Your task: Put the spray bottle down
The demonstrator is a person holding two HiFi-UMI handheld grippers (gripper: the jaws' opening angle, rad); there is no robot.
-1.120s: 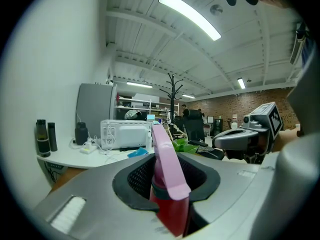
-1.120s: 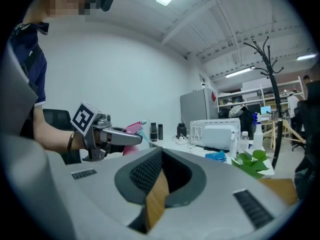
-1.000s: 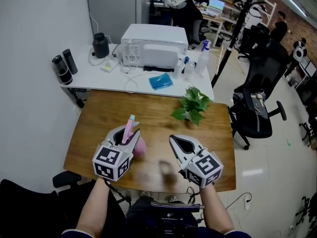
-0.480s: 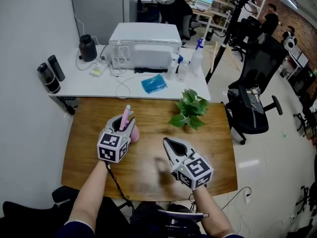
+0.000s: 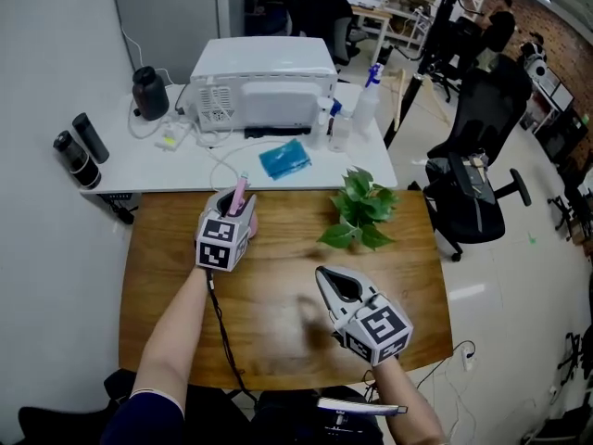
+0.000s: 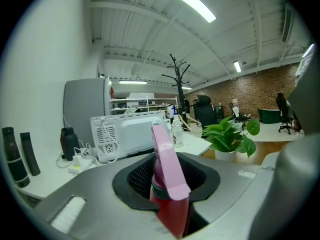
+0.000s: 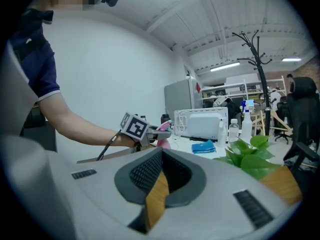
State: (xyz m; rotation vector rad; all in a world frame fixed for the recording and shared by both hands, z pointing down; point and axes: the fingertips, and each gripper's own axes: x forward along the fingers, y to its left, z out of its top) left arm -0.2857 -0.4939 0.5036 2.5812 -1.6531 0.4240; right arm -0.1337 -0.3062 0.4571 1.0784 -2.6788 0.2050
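Nearly upright spray bottle (image 6: 168,196), nozzle toward white appliance (image 6: 127,134).

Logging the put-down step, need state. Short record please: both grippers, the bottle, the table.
left gripper: shut on the spray bottle, over the table's far left part
spray bottle: pink, head sticking up above the jaws; base contact with the table cannot be told
right gripper: jaws together, nothing between them, over the near right part
wooden table: potted plant at its far edge
task: bottle not yet released
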